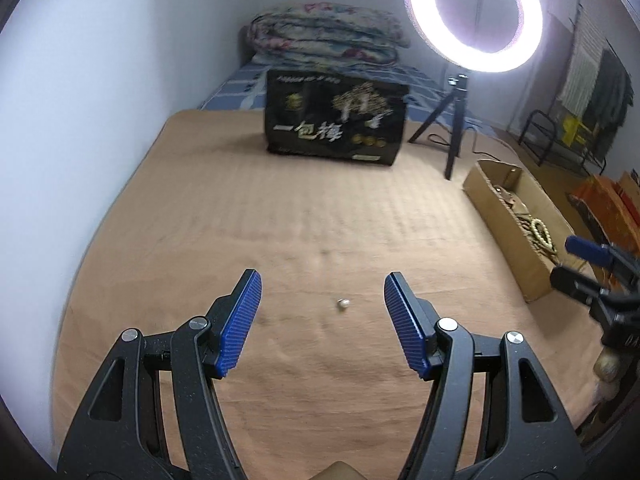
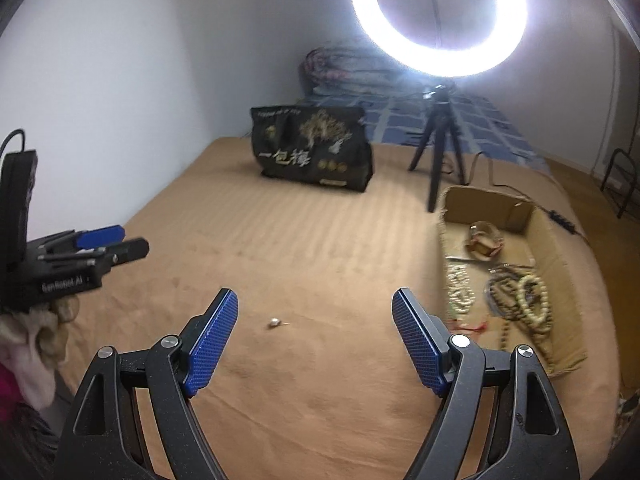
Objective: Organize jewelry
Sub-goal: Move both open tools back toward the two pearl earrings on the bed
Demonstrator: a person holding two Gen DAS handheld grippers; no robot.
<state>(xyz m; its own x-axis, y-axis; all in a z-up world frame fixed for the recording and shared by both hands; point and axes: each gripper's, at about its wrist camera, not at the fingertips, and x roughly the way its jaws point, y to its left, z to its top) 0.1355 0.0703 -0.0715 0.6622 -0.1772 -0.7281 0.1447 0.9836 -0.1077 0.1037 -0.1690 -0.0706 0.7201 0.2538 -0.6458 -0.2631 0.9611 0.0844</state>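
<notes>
With both grippers empty and their jaws spread wide, the step in hand appears to be the pickup of the last loose piece: a small pale bead lying alone on the tan blanket.

Position
- The left gripper hovers with the bead almost midway between its blue pads, slightly toward the right one.
- The right gripper is also near, with the bead lying closer to its left pad.
- The left gripper is judged the better placed.

Procedure
1. Lower until the pad tips touch the blanket on either side of the bead.
2. Close slowly. A bead this small and round will likely roll or sink into the soft fabric if nudged by one pad first.
3. Lift straight up, then carry it to the box at the right.

Surroundings
- The box is open-topped cardboard and holds several bead strings and a bracelet; release above a bare part of its floor.
- A black bag stands at the far side, well apart from the bead.
- A ring light on a tripod stands just beyond the box.
- Nothing lies between bead and box. The right gripper sits beside that path and should be held clear.
</notes>
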